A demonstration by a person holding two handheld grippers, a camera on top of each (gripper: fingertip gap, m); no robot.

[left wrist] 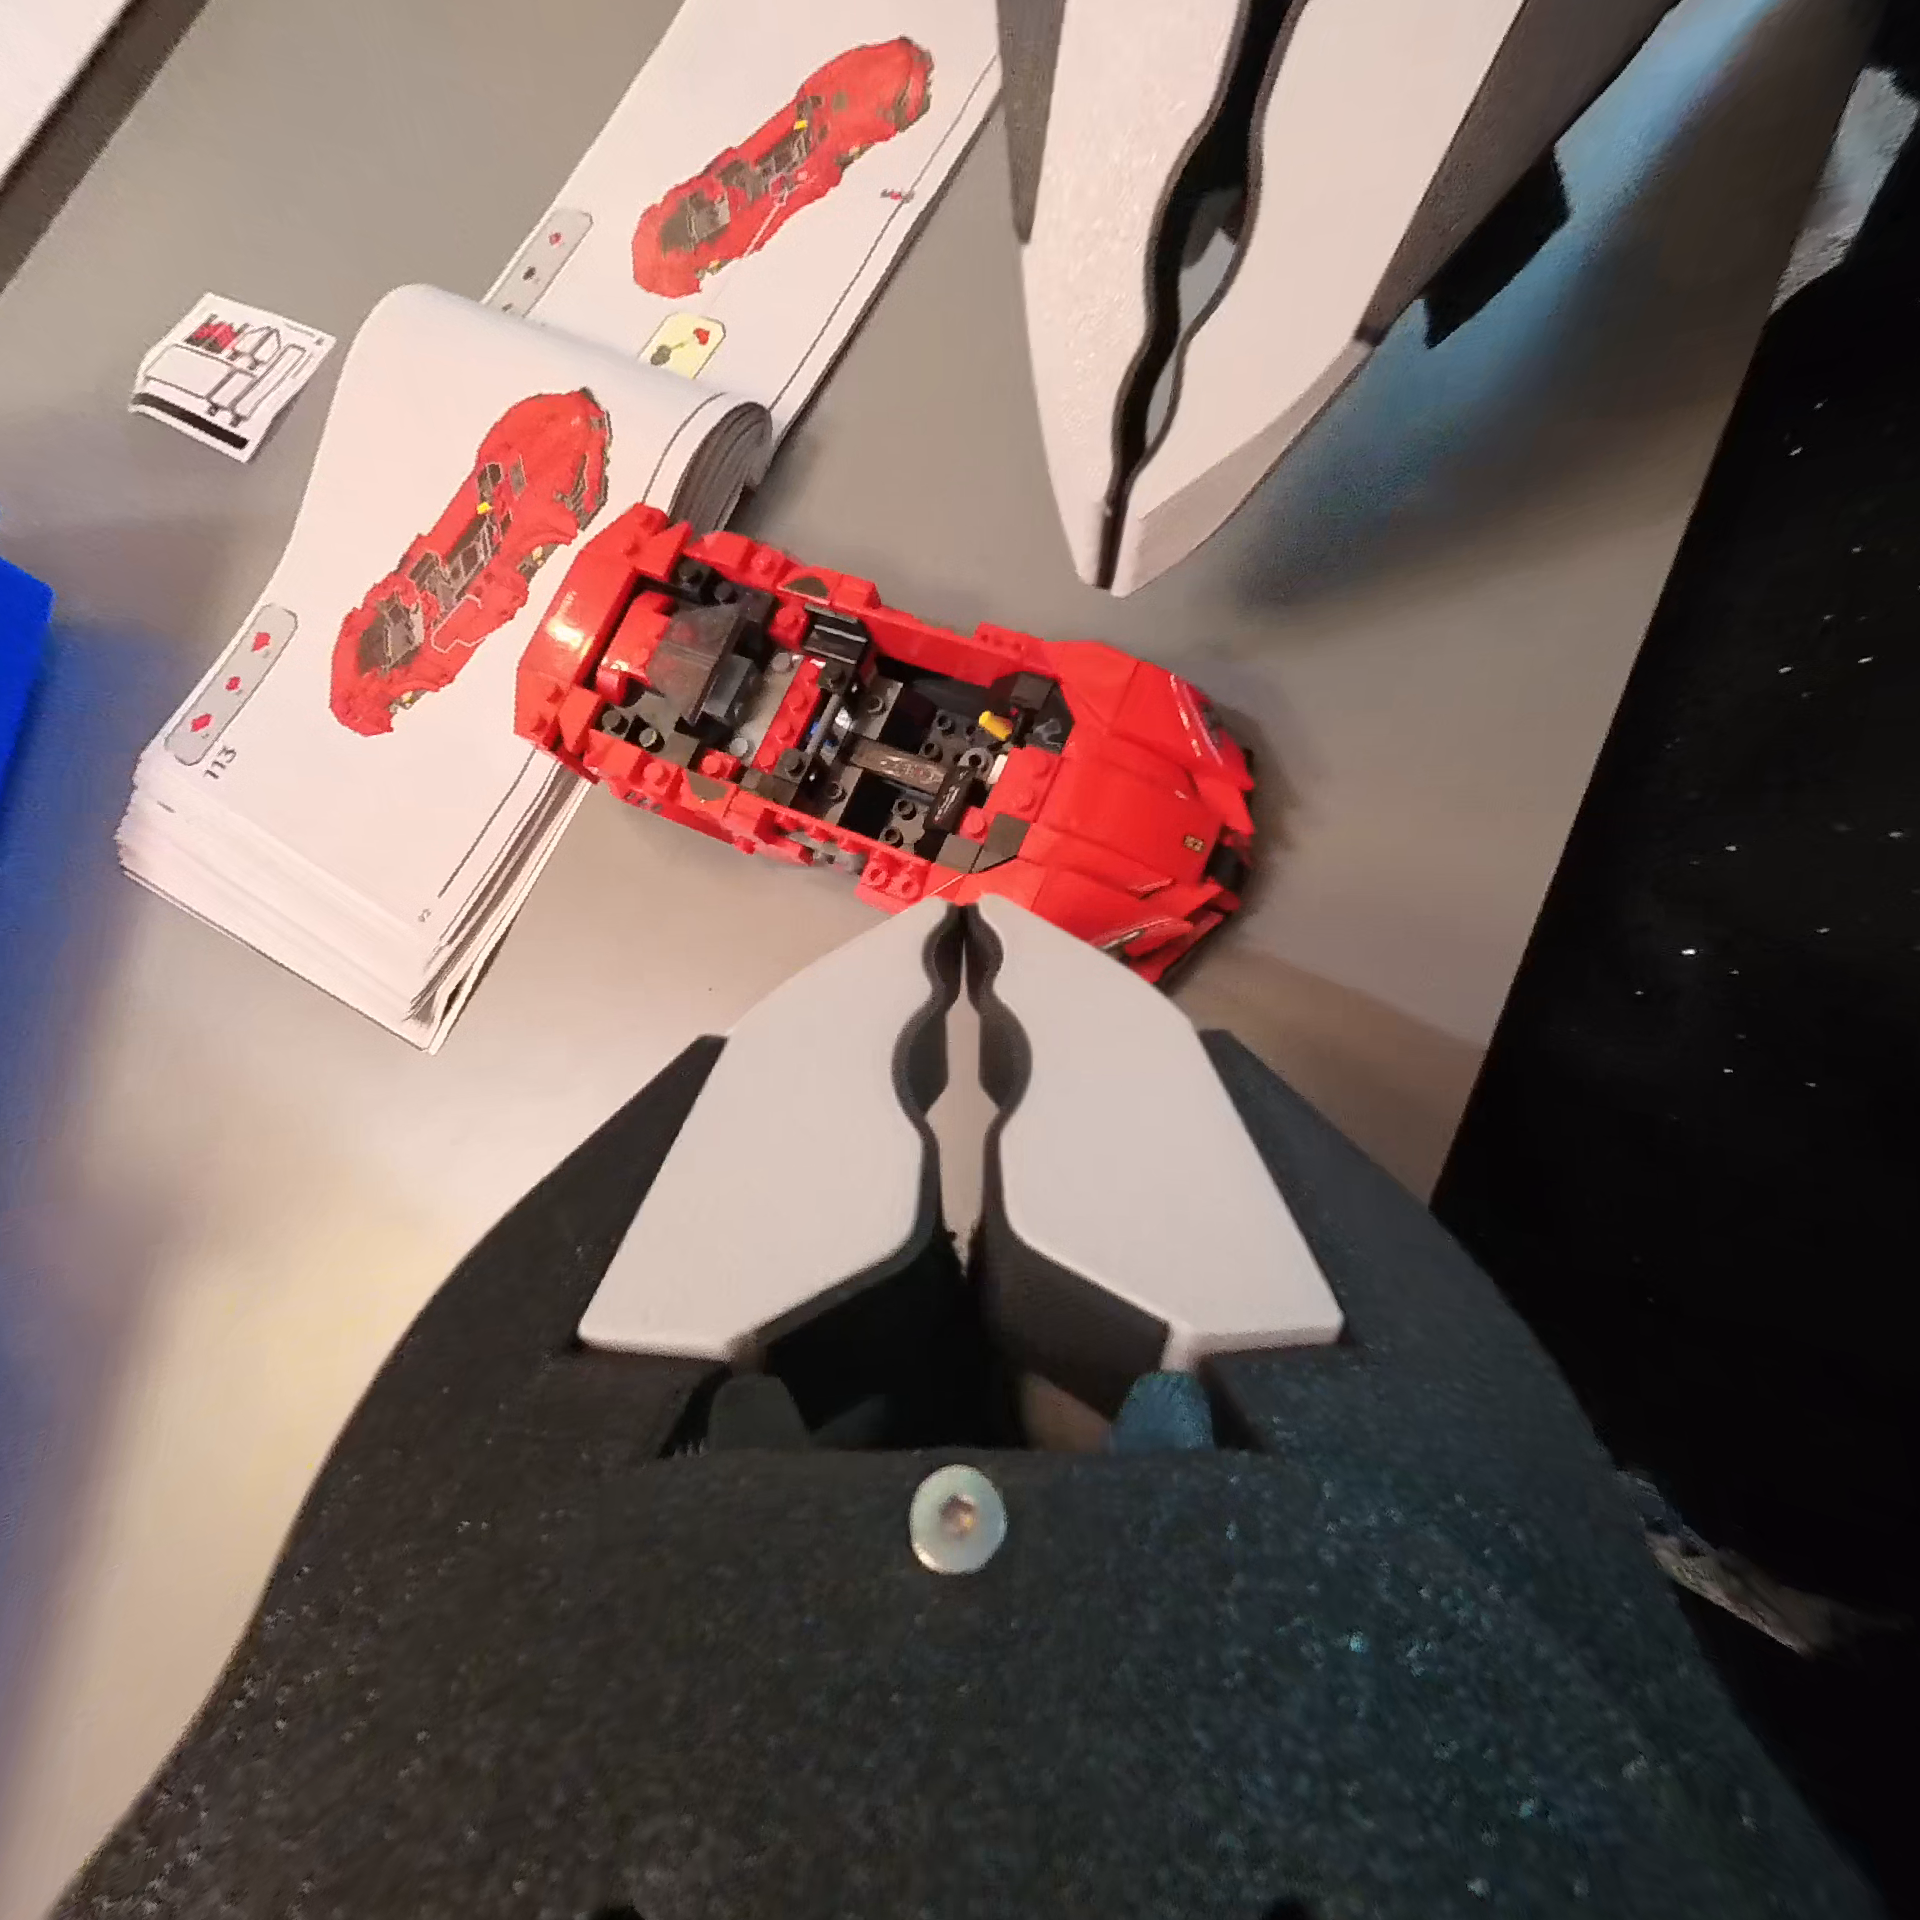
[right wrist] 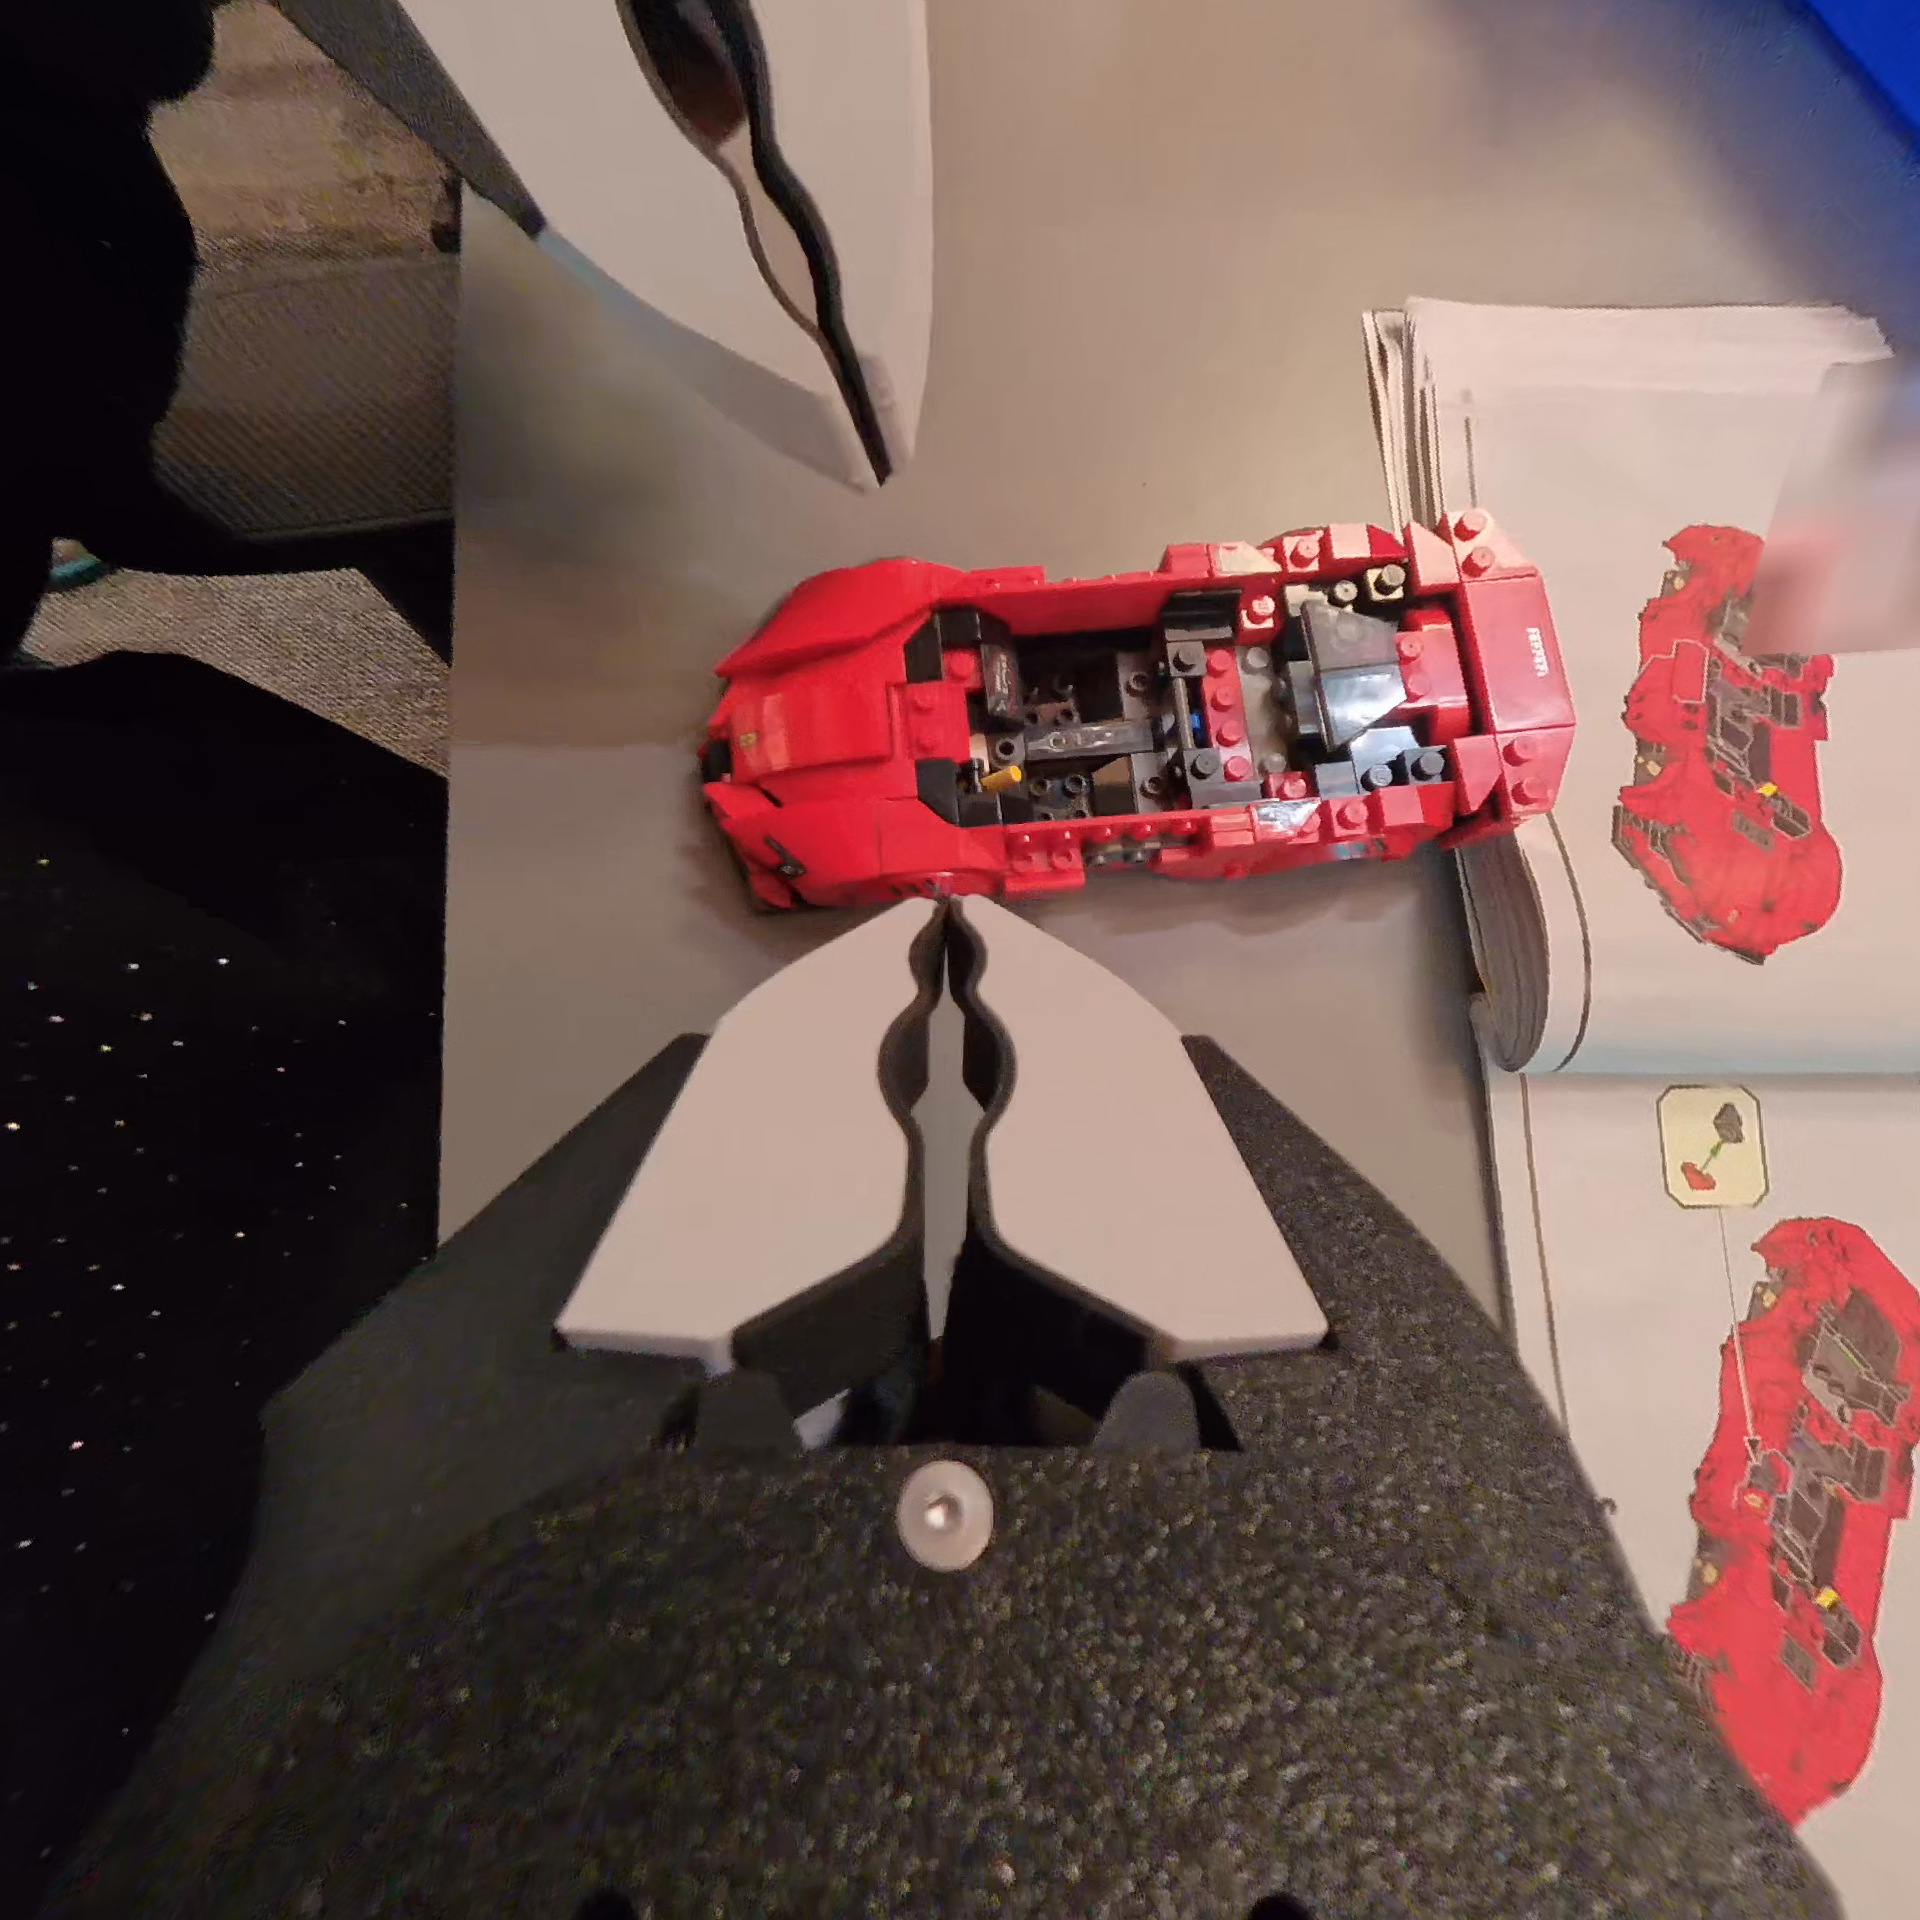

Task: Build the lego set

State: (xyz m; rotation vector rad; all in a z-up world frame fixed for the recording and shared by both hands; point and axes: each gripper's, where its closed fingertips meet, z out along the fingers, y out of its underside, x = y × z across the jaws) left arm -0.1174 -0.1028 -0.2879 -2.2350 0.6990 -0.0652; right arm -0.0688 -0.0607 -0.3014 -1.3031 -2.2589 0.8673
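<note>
A red Lego car (left wrist: 1101,758) with an open top and black and grey parts inside lies on the grey table (left wrist: 727,1039), its rear against the open instruction booklet (left wrist: 416,644). My left gripper (left wrist: 958,910) is shut and empty, its tips right at the car's near side by the front. My right gripper (left wrist: 1108,577) shows across the car, shut. In the right wrist view the car (right wrist: 831,717) lies crosswise. My right gripper (right wrist: 948,910) is shut and empty at its near side, and the left gripper (right wrist: 881,473) is beyond it. I cannot tell whether either touches the car.
A small sticker sheet (left wrist: 231,374) lies beyond the booklet. A blue object (left wrist: 21,655) is at the far left edge. The booklet (right wrist: 1714,883) fills the right of the right wrist view. The table edge (right wrist: 449,935) runs just past the car's nose, with dark carpet (right wrist: 208,1039) below. My hands' fingertips stand some 7 centimeters from each other.
</note>
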